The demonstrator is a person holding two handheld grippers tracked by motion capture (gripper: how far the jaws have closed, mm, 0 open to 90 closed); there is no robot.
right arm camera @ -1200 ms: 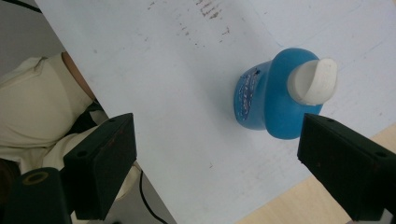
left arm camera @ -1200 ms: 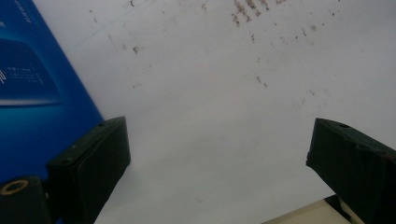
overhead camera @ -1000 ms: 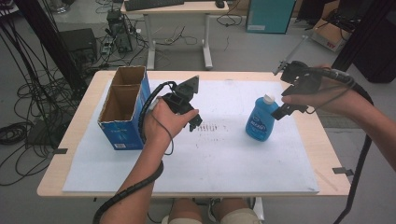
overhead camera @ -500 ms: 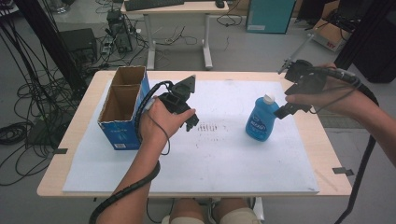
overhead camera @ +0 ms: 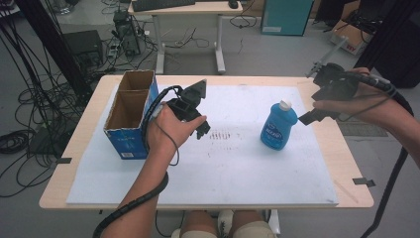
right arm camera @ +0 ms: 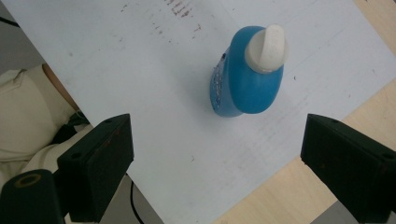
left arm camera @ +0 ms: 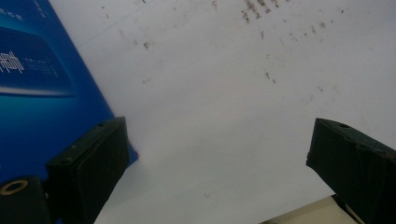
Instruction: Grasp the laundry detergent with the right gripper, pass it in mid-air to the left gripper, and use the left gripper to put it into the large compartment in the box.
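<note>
A blue bottle (overhead camera: 278,126) with a white cap stands upright on the white sheet (overhead camera: 237,163), right of the middle. My right gripper (overhead camera: 312,116) hovers just to its right, above the sheet's edge, and is open. In the right gripper view the bottle (right arm camera: 247,79) stands beyond my right gripper (right arm camera: 215,154), whose jaws are wide apart and empty. My left gripper (overhead camera: 202,130) is held over the sheet next to an open cardboard box (overhead camera: 130,111). Seen from my left gripper (left arm camera: 219,158), the jaws are open over bare sheet, with the box's blue side (left arm camera: 37,93) at the left.
The wooden table (overhead camera: 356,168) shows as a border around the sheet. Small dark marks (overhead camera: 225,135) dot the sheet's middle. Behind the table are a desk (overhead camera: 188,10), cables (overhead camera: 29,124) on the floor and a teal cabinet (overhead camera: 287,15).
My left gripper has drifted slightly left toward the box. My right gripper has drawn a little to the right, away from the bottle. The bottle has not moved.
</note>
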